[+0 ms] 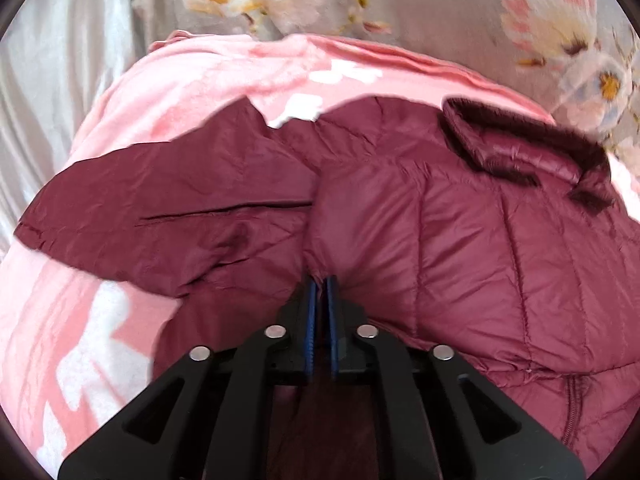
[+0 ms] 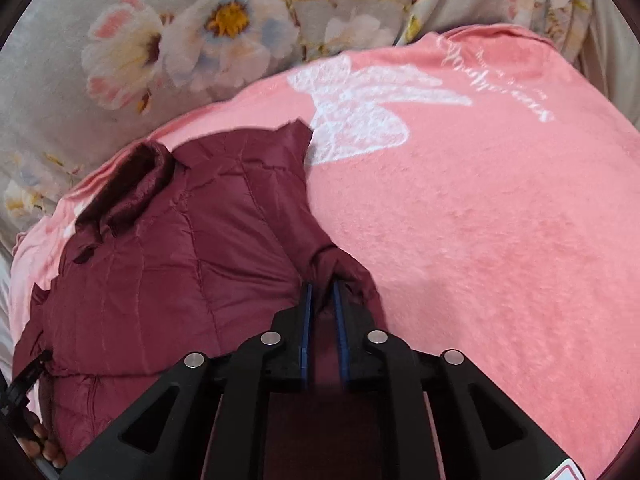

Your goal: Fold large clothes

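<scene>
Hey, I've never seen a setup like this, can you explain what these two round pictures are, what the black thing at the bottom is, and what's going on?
A person holds a hand-held black gripper in each hand, with a wide-angle camera on each looking along its jaws, hence the round pictures. One view is from the left gripper, the other from the right gripper. A dark red quilted puffer jacket with a fuzzy collar lies on a pink fleece blanket with white print, over a grey floral bedsheet. Both pairs of blue-padded jaws are nearly closed, each pinching a fold of the jacket, probably to fold it.

A home bedroom: floral bedsheet (image 2: 168, 48), pink blanket (image 2: 500, 220) on the bed
</scene>
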`<control>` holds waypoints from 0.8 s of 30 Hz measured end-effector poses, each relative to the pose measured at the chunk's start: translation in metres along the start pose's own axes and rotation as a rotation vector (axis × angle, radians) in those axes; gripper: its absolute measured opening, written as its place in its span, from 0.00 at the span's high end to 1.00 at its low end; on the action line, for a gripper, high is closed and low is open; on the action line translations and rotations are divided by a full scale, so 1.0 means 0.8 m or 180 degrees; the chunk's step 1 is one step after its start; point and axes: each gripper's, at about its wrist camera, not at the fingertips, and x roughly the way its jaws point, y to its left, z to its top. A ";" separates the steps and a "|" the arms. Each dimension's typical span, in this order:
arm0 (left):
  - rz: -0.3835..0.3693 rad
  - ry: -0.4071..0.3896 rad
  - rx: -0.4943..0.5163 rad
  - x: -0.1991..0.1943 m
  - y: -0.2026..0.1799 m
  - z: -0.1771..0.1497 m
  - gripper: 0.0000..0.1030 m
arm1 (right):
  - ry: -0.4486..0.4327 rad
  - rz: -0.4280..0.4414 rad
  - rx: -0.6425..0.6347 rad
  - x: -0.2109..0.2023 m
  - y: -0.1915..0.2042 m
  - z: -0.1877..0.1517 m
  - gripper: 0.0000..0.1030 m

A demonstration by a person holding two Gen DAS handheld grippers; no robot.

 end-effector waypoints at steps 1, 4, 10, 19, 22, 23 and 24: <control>0.0024 -0.0084 -0.0065 -0.012 0.007 0.001 0.78 | -0.0137 -0.0001 0.0000 -0.016 -0.001 -0.003 0.88; 0.0072 -0.0473 -0.0180 -0.056 0.017 0.016 0.67 | -0.0475 0.0034 -0.0098 -0.048 0.012 0.002 0.85; -0.0352 -0.0448 -0.0131 -0.061 -0.036 0.052 0.63 | -0.0448 0.0211 -0.0615 -0.013 0.080 0.009 0.89; -0.0270 0.0046 0.0108 0.021 -0.092 0.009 0.61 | 0.0009 -0.0016 -0.0609 0.038 0.084 -0.003 0.96; -0.0265 0.0058 0.0100 0.022 -0.088 0.005 0.61 | 0.0059 -0.0044 -0.0505 0.044 0.075 -0.004 0.98; -0.0245 0.0059 0.0114 0.023 -0.088 0.003 0.61 | 0.0058 -0.0060 -0.0478 0.044 0.073 -0.005 1.00; -0.0224 0.0051 0.0133 0.022 -0.090 0.001 0.61 | 0.0057 -0.0077 -0.0432 0.044 0.069 -0.005 1.00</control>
